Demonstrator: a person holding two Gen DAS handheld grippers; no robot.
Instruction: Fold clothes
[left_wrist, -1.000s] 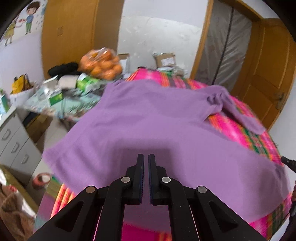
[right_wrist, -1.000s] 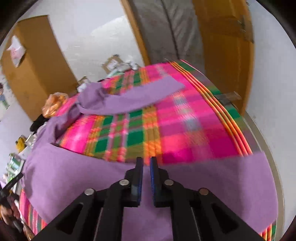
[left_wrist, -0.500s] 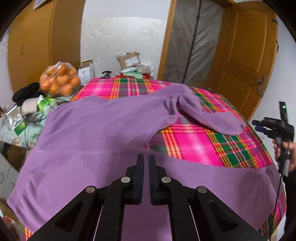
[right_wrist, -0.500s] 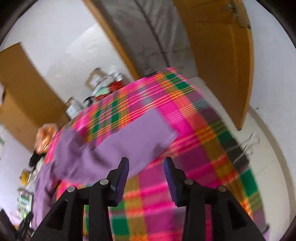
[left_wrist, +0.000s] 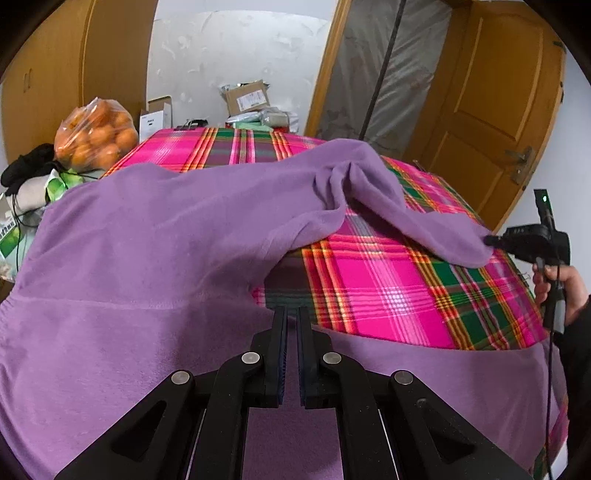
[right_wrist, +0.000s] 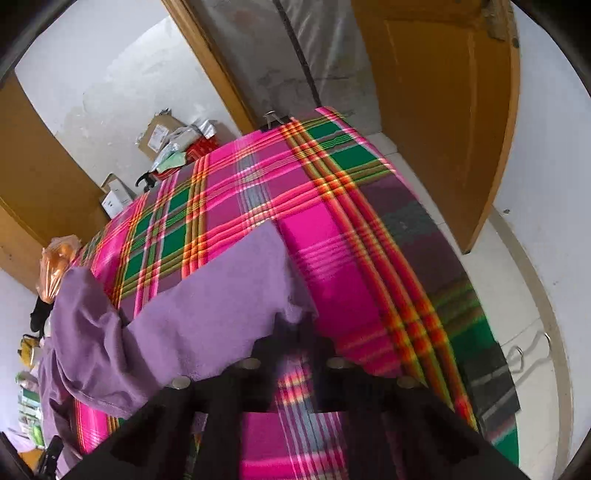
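The purple fleece garment (left_wrist: 155, 258) lies spread over the desk, on a pink-and-green plaid cloth (left_wrist: 388, 291), its sleeve (left_wrist: 417, 218) stretched toward the right edge. The left tool (left_wrist: 291, 314) hangs over the garment's near hem with its jaws clenched and nothing visible between them. The right tool (right_wrist: 293, 328) sits at the sleeve's cuff (right_wrist: 284, 302), jaws closing on that purple edge, blurred in its own view. A bag of oranges (left_wrist: 96, 134) stands beyond the desk's far left corner.

Right gripper (right_wrist: 293, 325) fingers (right_wrist: 314, 354) blurred, tips hidden by purple sleeve (right_wrist: 207, 314).
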